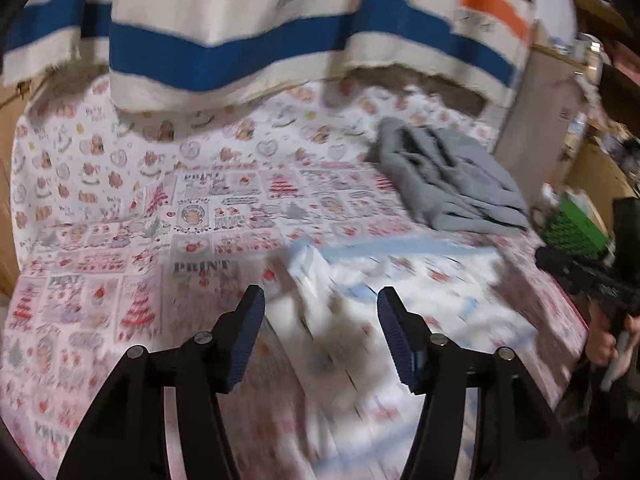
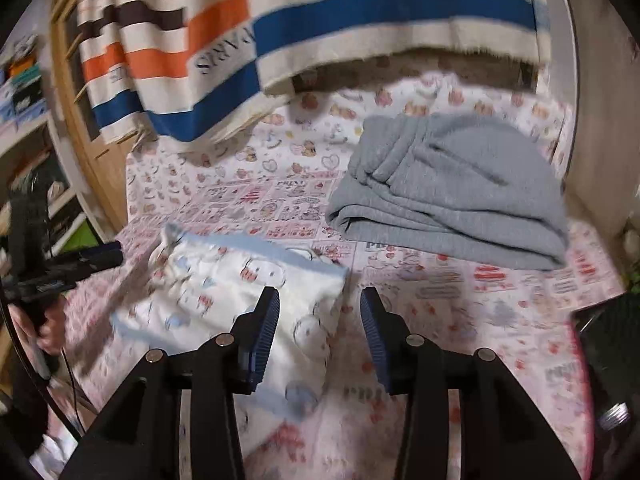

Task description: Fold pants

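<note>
A bed (image 1: 100,208) in a pink printed sheet is carrying everything, a striped blanket (image 1: 240,44) hanging behind it. Grey pants (image 2: 452,196) are lying folded toward the far right side. White patterned pants (image 2: 224,292) are lying rumpled at the near edge. The left gripper (image 1: 320,308) and right gripper (image 2: 319,308) are hovering above them, jaws wide, holding nothing.

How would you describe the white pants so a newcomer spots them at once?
Start at the bed with the pink patterned sheet under the striped blanket. The white pants lie on its near part, just ahead of both open grippers. Unlike the plain grey garment further back, they are white with pale blue trim and small cartoon prints.
</note>
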`<move>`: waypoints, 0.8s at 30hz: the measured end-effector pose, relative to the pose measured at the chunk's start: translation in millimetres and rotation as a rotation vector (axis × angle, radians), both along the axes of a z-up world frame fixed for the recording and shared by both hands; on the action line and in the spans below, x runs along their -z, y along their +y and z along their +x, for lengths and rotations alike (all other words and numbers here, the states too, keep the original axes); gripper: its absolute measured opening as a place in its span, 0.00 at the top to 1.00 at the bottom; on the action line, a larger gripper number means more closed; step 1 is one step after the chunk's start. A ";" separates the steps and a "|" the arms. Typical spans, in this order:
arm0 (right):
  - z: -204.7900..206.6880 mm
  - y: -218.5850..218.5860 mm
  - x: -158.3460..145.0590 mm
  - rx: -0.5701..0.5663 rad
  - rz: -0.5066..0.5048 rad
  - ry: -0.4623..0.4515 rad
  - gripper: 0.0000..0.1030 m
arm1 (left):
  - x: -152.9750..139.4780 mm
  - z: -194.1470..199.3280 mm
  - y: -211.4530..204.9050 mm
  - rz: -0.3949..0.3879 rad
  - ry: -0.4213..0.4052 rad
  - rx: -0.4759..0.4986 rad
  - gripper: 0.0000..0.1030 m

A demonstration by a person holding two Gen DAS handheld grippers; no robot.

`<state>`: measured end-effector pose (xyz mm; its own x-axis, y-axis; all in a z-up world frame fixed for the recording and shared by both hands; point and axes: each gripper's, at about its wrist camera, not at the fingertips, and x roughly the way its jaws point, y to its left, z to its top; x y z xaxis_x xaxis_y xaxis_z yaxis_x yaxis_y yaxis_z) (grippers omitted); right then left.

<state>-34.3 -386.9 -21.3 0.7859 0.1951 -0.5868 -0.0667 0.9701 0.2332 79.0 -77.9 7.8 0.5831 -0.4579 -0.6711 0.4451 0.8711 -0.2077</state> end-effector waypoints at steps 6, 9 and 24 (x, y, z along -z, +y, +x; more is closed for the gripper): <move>48.4 2.7 19.2 -0.009 -0.034 0.070 0.58 | 18.1 41.6 -14.0 0.000 0.051 -0.023 0.63; 58.9 4.6 27.6 -0.104 0.017 0.118 0.93 | 14.2 34.3 -24.1 0.026 -0.002 0.018 0.94; -35.7 20.5 8.9 -0.123 -0.141 -0.044 0.95 | -18.3 -75.5 -0.1 0.083 -0.183 0.118 0.96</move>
<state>-69.9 -366.3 -30.2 0.7866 0.2092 -0.5809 -0.1935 0.9770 0.0898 3.4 -78.0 26.1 0.6440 -0.4779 -0.5974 0.5687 0.8213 -0.0440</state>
